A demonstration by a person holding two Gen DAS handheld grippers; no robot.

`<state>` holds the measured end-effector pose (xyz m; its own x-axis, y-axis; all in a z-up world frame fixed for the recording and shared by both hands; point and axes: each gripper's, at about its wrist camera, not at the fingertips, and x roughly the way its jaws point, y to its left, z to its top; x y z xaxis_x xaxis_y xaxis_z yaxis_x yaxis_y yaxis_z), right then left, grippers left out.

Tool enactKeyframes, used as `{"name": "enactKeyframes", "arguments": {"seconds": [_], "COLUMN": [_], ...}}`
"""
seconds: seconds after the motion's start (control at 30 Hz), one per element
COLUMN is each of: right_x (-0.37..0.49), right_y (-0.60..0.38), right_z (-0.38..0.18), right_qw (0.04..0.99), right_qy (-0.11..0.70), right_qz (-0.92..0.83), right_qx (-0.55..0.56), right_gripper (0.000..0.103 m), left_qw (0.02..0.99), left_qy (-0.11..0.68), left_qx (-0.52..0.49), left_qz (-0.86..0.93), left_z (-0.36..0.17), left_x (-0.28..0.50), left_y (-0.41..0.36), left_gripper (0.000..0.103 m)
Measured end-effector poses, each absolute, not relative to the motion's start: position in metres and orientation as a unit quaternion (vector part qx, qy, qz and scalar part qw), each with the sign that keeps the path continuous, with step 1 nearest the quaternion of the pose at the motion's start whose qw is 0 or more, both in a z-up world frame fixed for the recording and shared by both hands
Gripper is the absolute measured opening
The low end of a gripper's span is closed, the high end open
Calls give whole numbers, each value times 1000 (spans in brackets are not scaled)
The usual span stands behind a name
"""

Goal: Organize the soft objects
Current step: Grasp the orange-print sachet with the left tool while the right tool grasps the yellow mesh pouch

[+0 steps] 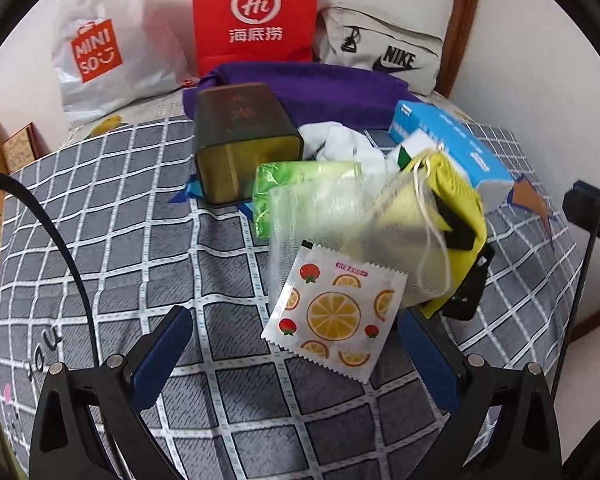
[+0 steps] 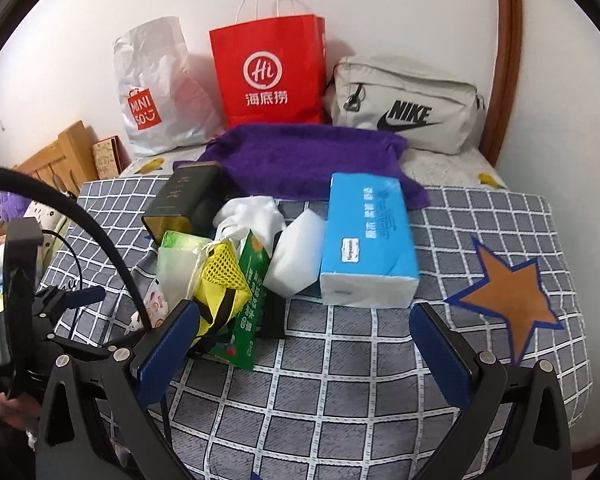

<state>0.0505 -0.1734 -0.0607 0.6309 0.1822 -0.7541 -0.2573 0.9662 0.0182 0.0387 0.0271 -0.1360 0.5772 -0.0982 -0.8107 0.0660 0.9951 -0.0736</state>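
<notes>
A pile of objects lies on the grey checked bed cover (image 1: 120,220). A wet-wipe packet with orange and strawberry prints (image 1: 334,312) lies just ahead of my open left gripper (image 1: 292,344). Behind it are a sheer drawstring pouch (image 1: 380,220), a yellow mesh bag (image 1: 456,204), a green packet (image 1: 296,184), a white cloth (image 1: 340,140), a blue tissue pack (image 1: 456,148) and a purple towel (image 1: 312,88). My right gripper (image 2: 300,340) is open and empty, just short of the tissue pack (image 2: 368,236), with the yellow mesh bag (image 2: 220,272) by its left finger.
A dark tin box (image 1: 240,140) stands left of the pile. A Miniso bag (image 2: 156,92), a red paper bag (image 2: 268,72) and a grey Nike bag (image 2: 404,104) stand along the wall. An orange star marker (image 2: 508,300) lies on the cover at right.
</notes>
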Motion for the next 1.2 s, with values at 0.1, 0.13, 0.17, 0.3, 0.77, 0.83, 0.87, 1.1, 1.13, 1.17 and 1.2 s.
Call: {"name": "enactKeyframes", "arguments": {"seconds": [0.1,0.13,0.17,0.3,0.77,0.83,0.87,1.1,1.13,1.17,1.2], "right_x": [54,56,58,64,72,73,73,77,79,80,83], "right_y": [-169,-168,-168,-170,-171,-169,-168,-149,-146,-142,-138], "right_z": [-69,-73,-75,-86,-94,-93,-93,-94,-96,-100,-104], "right_qw": [899,897,895,890,888,889,889,879,876,873,869], "right_qy": [418,423,426,439,442,439,438,442,446,450,455], "right_qz": [119,119,118,109,114,118,120,173,181,188,194], "right_qx": [-58,-59,-58,-58,-57,-57,-56,-31,-27,-23,-20], "right_gripper": [103,103,103,103,103,103,103,103,103,103,103], "left_qw": [886,885,883,878,886,887,888,892,892,892,893], "left_qy": [459,461,463,469,443,440,440,437,437,436,435], "left_qx": [1,11,17,22,-22,-20,-20,-32,-34,-36,-38], "left_qz": [-61,-67,-71,-95,-139,-135,-134,-113,-110,-110,-109], "left_z": [-144,-147,-150,-158,-138,-134,-134,-129,-129,-128,-128], "left_x": [42,43,44,50,38,36,34,34,35,36,37], "left_y": [23,21,19,17,32,35,38,62,65,67,70], "left_gripper": [103,103,103,103,52,52,52,52,52,52,52]}}
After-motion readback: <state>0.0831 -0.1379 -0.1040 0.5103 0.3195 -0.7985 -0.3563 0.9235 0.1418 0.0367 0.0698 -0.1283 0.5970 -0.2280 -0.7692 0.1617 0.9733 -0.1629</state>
